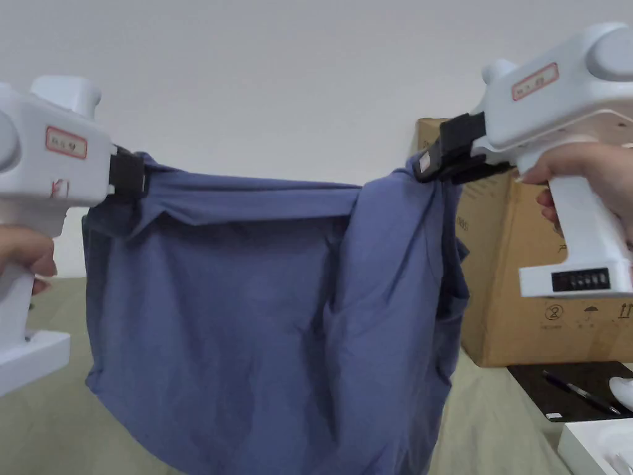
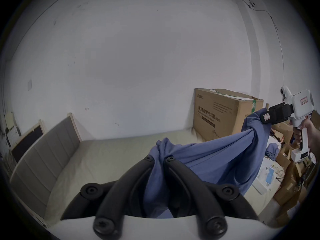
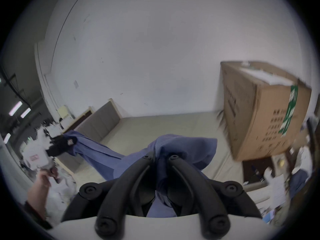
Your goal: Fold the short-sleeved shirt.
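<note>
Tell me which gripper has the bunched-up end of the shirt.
The right gripper: the blue shirt gathers into a twisted bunch at its jaws, with folds hanging below. At the left gripper the cloth spreads out flatter.

The beige bed (image 1: 494,427) bears a cardboard box (image 1: 544,272) (far corner).

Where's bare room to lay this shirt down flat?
The beige surface between the grey padded panel and the cardboard box is bare. Beside the right tool it is crowded: small boxes, a dark tray with a pen.
</note>
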`<state>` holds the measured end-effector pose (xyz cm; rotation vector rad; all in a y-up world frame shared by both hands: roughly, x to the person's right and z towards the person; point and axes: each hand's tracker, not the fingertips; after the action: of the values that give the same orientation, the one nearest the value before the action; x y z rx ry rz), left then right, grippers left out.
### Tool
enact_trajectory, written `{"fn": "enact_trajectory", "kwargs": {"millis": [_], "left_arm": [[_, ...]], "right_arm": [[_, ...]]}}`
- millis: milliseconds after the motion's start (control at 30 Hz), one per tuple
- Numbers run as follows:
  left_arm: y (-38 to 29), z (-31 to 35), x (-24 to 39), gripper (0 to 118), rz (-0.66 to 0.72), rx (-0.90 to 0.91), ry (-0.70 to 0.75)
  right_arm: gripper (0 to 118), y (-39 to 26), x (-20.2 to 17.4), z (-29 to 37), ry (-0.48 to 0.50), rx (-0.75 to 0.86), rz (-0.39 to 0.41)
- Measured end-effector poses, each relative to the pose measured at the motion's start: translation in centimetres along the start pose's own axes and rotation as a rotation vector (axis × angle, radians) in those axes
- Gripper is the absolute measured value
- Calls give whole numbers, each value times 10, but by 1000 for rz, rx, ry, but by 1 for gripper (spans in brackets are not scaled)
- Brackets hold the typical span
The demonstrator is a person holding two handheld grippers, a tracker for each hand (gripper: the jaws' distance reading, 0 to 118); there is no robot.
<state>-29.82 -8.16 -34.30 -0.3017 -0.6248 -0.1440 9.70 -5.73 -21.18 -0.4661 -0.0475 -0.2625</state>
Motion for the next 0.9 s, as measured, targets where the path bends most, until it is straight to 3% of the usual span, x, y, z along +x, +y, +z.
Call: {"fn": "enact_trajectory", "kwargs": {"millis": [300,533,733,900], "left_arm": [[34,-87,2,4,23,67,83],[17,-136,1,4,23,104,104],[-84,-146,9,4,49,-12,38],[-212,-126,30,4,34,-219,-66]], "right_arm": [[11,59,0,-65,-158,101,57],[11,51,-7,-85,-239,136,232],[11,-53,17,-120,-213,73,234],[11,-205,43,-128,-185,-90,144]]}}
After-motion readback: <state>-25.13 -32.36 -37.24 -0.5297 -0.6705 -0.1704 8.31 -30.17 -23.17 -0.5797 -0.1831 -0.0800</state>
